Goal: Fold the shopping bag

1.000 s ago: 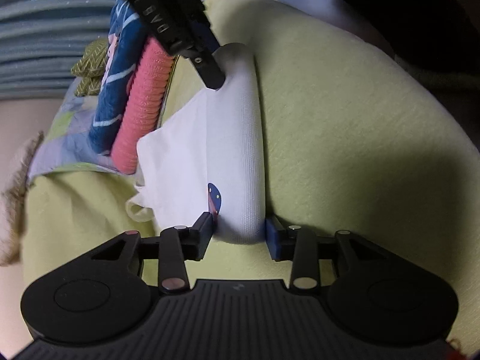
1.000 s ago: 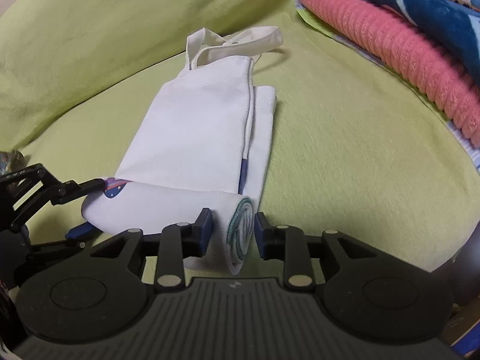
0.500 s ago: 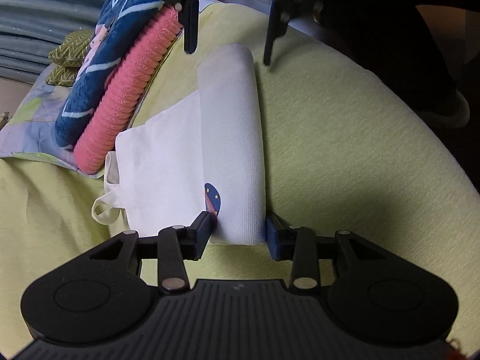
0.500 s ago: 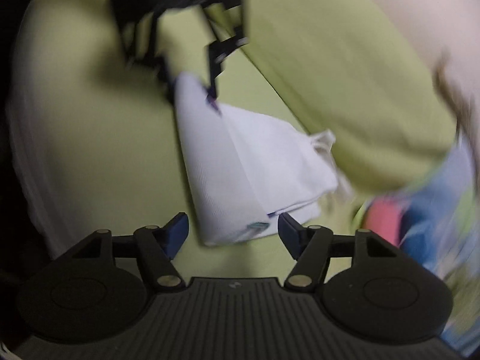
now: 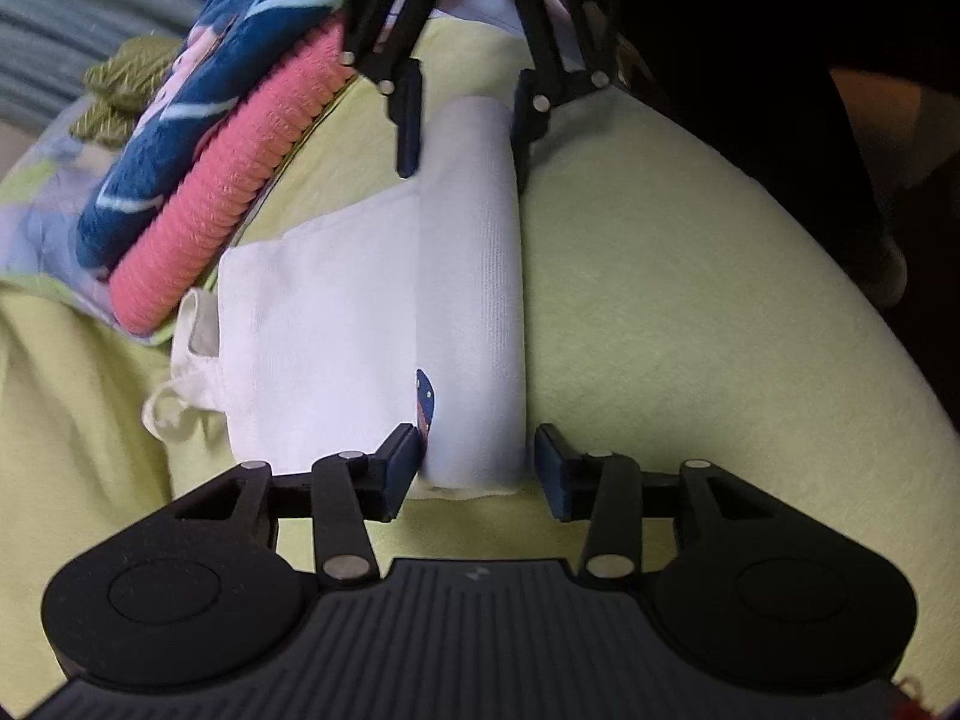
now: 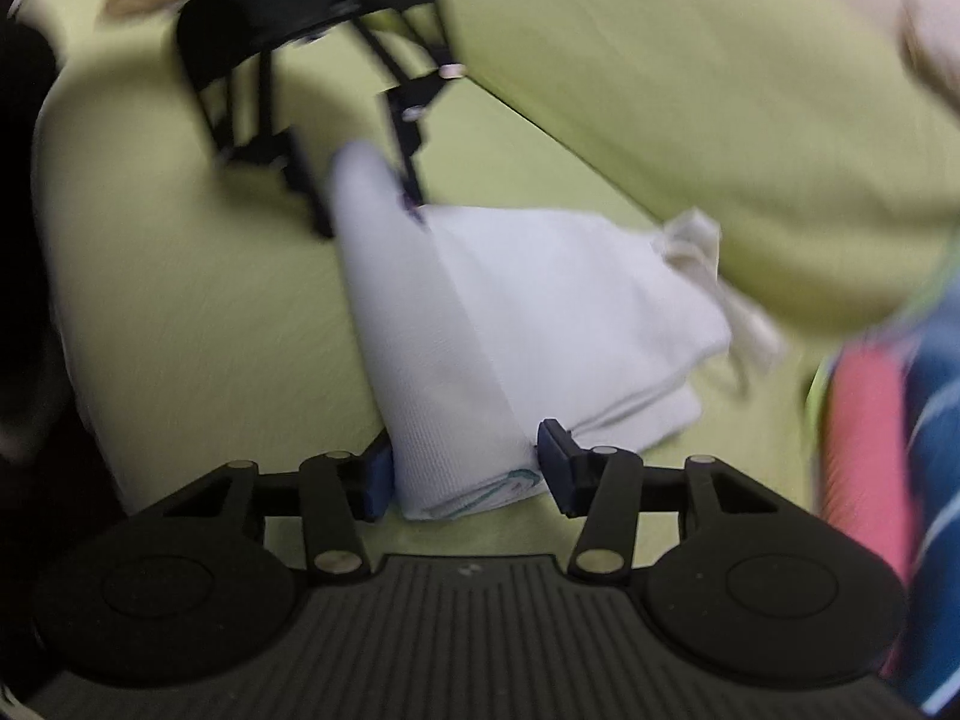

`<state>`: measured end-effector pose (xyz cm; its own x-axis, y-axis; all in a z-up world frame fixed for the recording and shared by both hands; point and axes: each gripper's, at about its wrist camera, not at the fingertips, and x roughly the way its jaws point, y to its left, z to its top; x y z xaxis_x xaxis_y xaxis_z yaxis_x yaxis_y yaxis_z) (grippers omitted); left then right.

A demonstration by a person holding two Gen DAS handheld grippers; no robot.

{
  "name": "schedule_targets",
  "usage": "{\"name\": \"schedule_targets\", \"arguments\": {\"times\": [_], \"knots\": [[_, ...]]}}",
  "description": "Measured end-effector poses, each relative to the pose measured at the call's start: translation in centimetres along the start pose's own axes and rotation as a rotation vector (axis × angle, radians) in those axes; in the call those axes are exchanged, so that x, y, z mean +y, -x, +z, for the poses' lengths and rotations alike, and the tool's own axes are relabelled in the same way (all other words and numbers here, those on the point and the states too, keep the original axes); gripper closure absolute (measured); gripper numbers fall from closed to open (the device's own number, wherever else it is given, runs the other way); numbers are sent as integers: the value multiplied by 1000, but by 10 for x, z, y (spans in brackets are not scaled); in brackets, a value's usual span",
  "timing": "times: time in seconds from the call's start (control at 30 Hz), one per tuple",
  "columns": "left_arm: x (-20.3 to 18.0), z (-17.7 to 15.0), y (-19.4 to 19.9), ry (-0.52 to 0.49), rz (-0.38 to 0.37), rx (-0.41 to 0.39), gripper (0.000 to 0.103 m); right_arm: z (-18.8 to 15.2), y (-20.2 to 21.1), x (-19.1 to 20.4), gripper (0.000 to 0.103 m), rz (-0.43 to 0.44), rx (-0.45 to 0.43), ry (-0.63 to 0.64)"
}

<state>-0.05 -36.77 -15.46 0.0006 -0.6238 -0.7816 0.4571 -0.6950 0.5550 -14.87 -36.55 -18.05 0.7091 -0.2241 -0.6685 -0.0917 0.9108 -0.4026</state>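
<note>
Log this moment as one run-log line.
bag: part rolled on green cover | left hand-held gripper: open, straddling near roll end | right hand-held gripper: open, straddling far end

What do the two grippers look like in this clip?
Both match: the left gripper and right gripper have black ribbed bodies with a round disc at each side, black linkage arms joined by silver rivets, and blue finger pads. No cables, hands or sleeves are clearly visible.

One white shopping bag lies partly rolled between the jaws of two grippers. To one side lie three folded cloths: pink, blue, olive.
</note>
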Motion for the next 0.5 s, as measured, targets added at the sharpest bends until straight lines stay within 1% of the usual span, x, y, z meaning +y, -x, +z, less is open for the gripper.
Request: {"name": "schedule_targets", "arguments": {"times": [0.1, 0.23, 0.37, 0.43, 0.5], "knots": [[16, -1, 0, 129, -43, -16, 55, 6, 3, -15, 58, 66, 26, -144], [24, 1, 7, 245, -114, -25, 56, 14, 9, -30, 59, 180, 55, -329], [24, 5, 19, 328, -195, -35, 56, -8, 16, -42, 59, 321, 62, -562], [28, 6, 20, 374, -218, -32, 56, -18, 16, -47, 59, 356, 53, -670], [35, 6, 15, 415, -225, -15, 56, -24, 8, -62, 59, 382, 52, -782]]}}
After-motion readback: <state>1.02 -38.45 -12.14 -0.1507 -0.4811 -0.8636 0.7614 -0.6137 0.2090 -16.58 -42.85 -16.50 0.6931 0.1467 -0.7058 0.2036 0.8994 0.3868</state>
